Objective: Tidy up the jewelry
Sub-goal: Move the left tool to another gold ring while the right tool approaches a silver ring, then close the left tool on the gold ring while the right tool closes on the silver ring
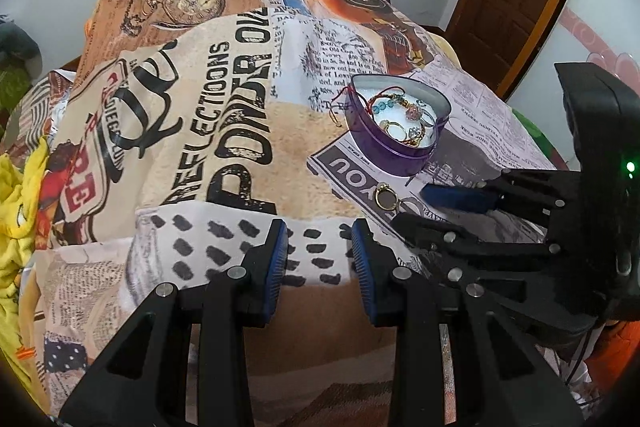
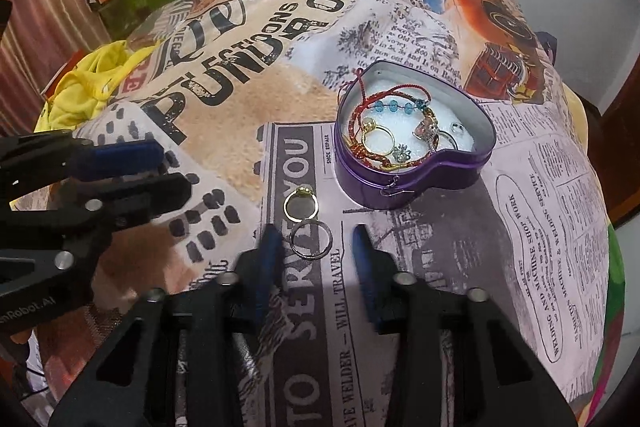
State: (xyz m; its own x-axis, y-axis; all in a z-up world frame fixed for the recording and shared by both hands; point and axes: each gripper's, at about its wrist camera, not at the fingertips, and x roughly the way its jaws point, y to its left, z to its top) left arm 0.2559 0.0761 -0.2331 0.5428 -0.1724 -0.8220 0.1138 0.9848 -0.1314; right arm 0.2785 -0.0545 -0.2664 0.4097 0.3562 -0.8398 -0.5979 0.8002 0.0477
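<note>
- Left tool (image 2: 132,167): black frame, blue pads; seen from its own camera the fingers stand apart with nothing between them, above the dotted patch of the printed newspaper-collage cloth (image 1: 240,131).
- Gold ring with a pale stone (image 2: 301,203): lies flat on the cloth over the "YOU" print, outside the tin.
- Plain silver ring (image 2: 311,239): just beside the gold ring, on its near side; whether they touch, cannot tell.
- Right tool (image 2: 316,247): released, fingers spread; the silver ring lies on the cloth between the fingertips, closer to the left pad, not gripped.
- Purple heart-shaped metal tin (image 2: 400,183): open, white lining, beyond the rings, near them; holds red cord bracelets, a blue bead bracelet (image 2: 400,105), gold and silver rings.
</note>
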